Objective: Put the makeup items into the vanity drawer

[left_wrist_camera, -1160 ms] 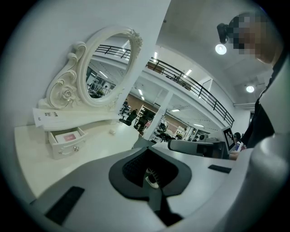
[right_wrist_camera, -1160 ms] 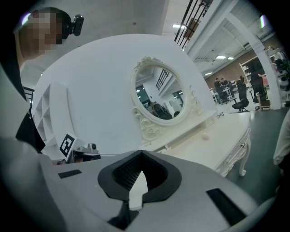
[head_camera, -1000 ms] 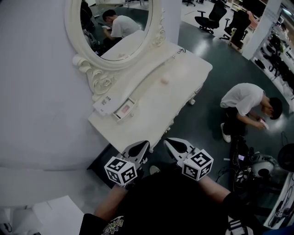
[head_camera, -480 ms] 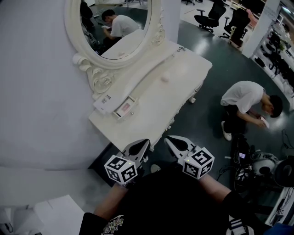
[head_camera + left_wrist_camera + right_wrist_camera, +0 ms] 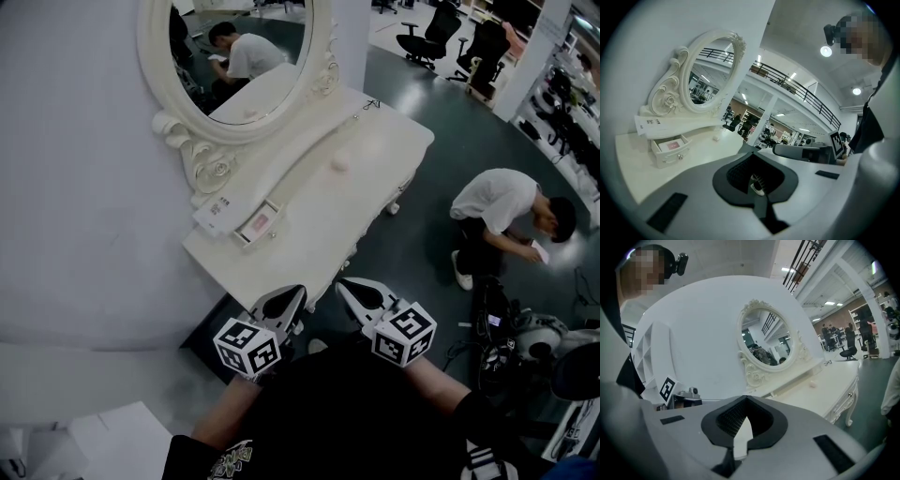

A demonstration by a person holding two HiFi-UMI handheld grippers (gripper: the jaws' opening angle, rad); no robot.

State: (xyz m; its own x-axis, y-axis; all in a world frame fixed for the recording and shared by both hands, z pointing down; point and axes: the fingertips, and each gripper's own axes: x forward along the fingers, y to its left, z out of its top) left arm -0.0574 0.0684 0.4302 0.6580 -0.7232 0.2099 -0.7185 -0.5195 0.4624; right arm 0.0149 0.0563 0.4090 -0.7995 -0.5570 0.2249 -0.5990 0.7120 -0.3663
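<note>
Head view looked steeply down on a white vanity (image 5: 309, 220) set against a pale wall. At the left, an oval mirror (image 5: 239, 56) in a carved white frame stood on the vanity top. Below it lay a white label card (image 5: 217, 212). Just beside the card, a small drawer (image 5: 241, 235) stood pulled open out of the mirror base. A flat pink item (image 5: 259, 223) lay inside the drawer. The left gripper (image 5: 296, 293) was held low by the person's body, off the near edge of the vanity. Its jaws were together with nothing between them; the left gripper view showed only a shoe and floor through the gap behind the tips. A pale round item (image 5: 338, 164) sat on the bare top further along, well apart from the drawer. The right gripper (image 5: 343, 287) was beside the left at about the same height. Its jaws were also pressed together and empty, confirmed in the right gripper view. Neither gripper touched the vanity or any item. Both marker cubes faced up. Black office chairs (image 5: 431, 37) stood at the top right. A person in a white shirt (image 5: 502, 206) crouched on the dark floor at the right.
</note>
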